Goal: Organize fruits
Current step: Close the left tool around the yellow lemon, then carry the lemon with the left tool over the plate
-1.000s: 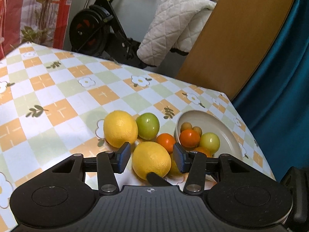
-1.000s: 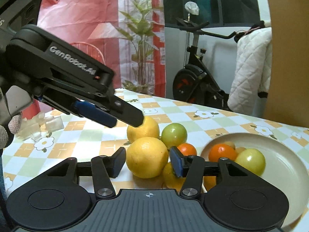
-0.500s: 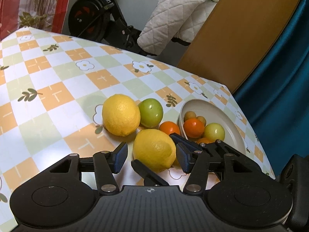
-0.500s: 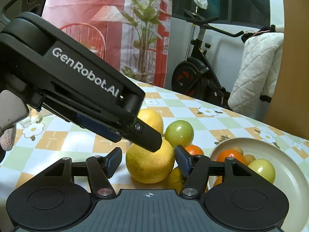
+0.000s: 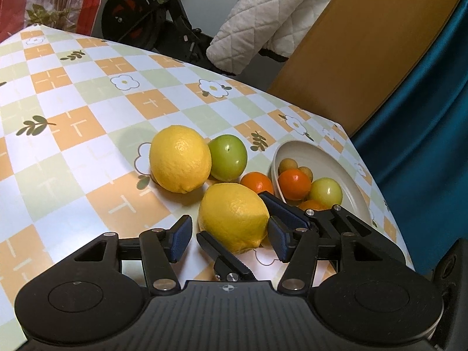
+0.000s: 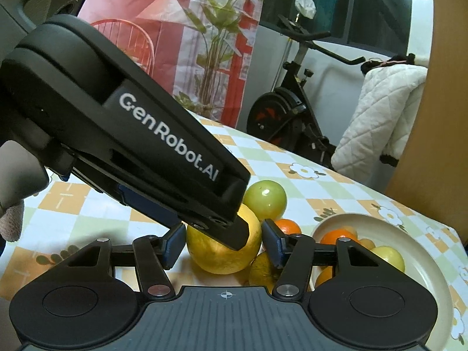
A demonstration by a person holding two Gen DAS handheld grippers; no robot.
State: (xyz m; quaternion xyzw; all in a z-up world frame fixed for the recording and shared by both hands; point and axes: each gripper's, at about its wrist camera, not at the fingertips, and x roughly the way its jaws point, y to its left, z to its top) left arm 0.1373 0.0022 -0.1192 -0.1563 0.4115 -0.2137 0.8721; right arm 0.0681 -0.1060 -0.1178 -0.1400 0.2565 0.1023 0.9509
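Note:
A near lemon (image 5: 234, 216) lies on the checked tablecloth, between the fingers of both grippers. My left gripper (image 5: 229, 238) is open around it, with a gap at the left pad. My right gripper (image 6: 223, 242) is closing, and its pads touch both sides of the lemon (image 6: 216, 259). In the left wrist view its fingers (image 5: 282, 212) reach in from the right. A left finger (image 6: 237, 234) lies over the fruit. Behind are a second lemon (image 5: 180, 161), a green fruit (image 5: 228, 158) and an orange (image 5: 257, 182). The cream bowl (image 5: 336, 158) holds an orange, a green fruit and small yellow ones.
The table edge runs just right of the bowl (image 6: 415, 234), with a teal curtain (image 5: 424, 102) and wooden panel (image 5: 365, 44) beyond. An exercise bike (image 6: 292, 111) and white quilted coat (image 6: 380, 122) stand behind the table. A gloved hand (image 6: 11, 219) holds the left gripper.
The left gripper has sunk toward the near lemon with its jaws a little wider. The right gripper's fingers have slid in around the same lemon.

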